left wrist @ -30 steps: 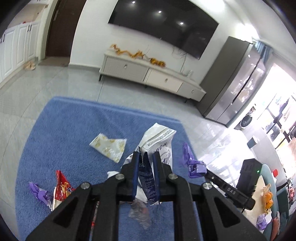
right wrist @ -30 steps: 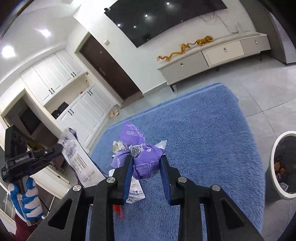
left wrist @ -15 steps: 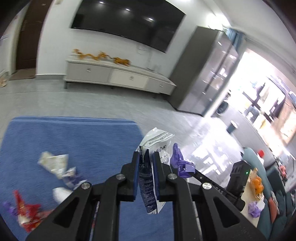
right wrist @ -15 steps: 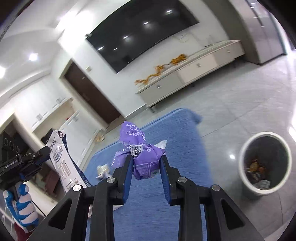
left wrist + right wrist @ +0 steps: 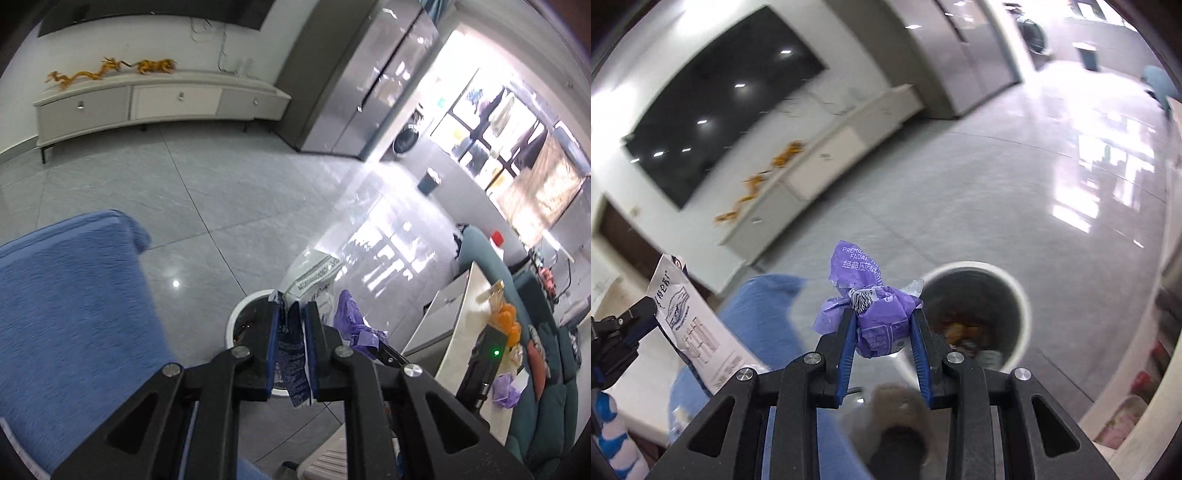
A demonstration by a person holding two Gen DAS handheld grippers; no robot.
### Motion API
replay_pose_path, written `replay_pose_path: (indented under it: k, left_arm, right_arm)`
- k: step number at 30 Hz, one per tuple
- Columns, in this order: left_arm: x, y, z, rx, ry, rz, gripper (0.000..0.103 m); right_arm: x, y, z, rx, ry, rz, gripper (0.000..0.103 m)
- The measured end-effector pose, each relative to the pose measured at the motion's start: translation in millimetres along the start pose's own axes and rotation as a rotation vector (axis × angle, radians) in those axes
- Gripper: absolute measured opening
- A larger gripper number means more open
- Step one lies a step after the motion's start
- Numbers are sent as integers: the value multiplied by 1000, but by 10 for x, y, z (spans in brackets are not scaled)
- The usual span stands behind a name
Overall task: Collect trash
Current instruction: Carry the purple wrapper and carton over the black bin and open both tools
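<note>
My left gripper (image 5: 291, 314) is pinching a white printed packet (image 5: 314, 275), and its jaws are closing a little tighter on it. Just beyond its fingers, partly hidden by them, is the white-rimmed trash bin (image 5: 236, 314). My right gripper (image 5: 882, 317) is shut on a crumpled purple wrapper (image 5: 855, 266), held to the left of and a little short of the bin (image 5: 1019, 291), which has scraps inside. In the right wrist view the white packet (image 5: 683, 317) hangs at the left. The purple wrapper (image 5: 351, 321) also shows beside the left fingers.
The blue rug (image 5: 66, 295) ends left of the bin, with grey tiled floor around it. A low white TV cabinet (image 5: 147, 103) and a steel fridge (image 5: 362, 81) stand far off. A white table (image 5: 465, 332) and a teal sofa (image 5: 535, 406) lie to the right. A blue-white gloved hand (image 5: 613, 443) holds the left gripper.
Both grippers swung right, off the rug and its litter, toward the bin, which is now close in both views. Each keeps its wrapper.
</note>
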State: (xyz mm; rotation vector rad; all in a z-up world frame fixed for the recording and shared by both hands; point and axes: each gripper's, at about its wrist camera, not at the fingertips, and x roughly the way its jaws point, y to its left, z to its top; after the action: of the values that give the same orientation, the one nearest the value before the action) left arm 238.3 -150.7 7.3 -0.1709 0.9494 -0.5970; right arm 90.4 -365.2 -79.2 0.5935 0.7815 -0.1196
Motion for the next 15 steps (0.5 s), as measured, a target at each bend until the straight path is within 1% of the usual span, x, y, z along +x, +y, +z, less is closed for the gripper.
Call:
replay_pose_path:
  k: [3, 4, 5, 6, 8, 10, 11, 13, 15]
  left_arm:
    - [559, -179, 37, 68, 40, 60, 9]
    - [697, -184, 24, 74, 55, 60, 9]
    - [852, -206, 20, 74, 73, 59, 10]
    - [1005, -221, 19, 72, 88, 58, 11]
    - [1206, -219, -2, 70, 107, 62, 11]
    - [1344, -173, -18, 44, 128, 54, 11]
    - [1344, -141, -46, 31, 129, 45, 11]
    - [1313, -89, -74, 23, 118, 41, 12]
    - [1207, -47, -91, 16, 99, 55, 12]
  right_arm:
    - [221, -185, 80, 52, 30, -38, 28]
    - [309, -234, 102, 70, 40, -53, 28]
    - [396, -282, 119, 88, 50, -61, 31]
    - [441, -325, 129, 101, 57, -69, 31]
    - [556, -423, 142, 128, 70, -92, 34]
    - [692, -501, 174, 152, 83, -108, 34]
    - [731, -523, 189, 158, 86, -110, 34]
    - [764, -568, 186, 156, 86, -120, 34]
    - [739, -550, 162, 151, 82, -126, 34]
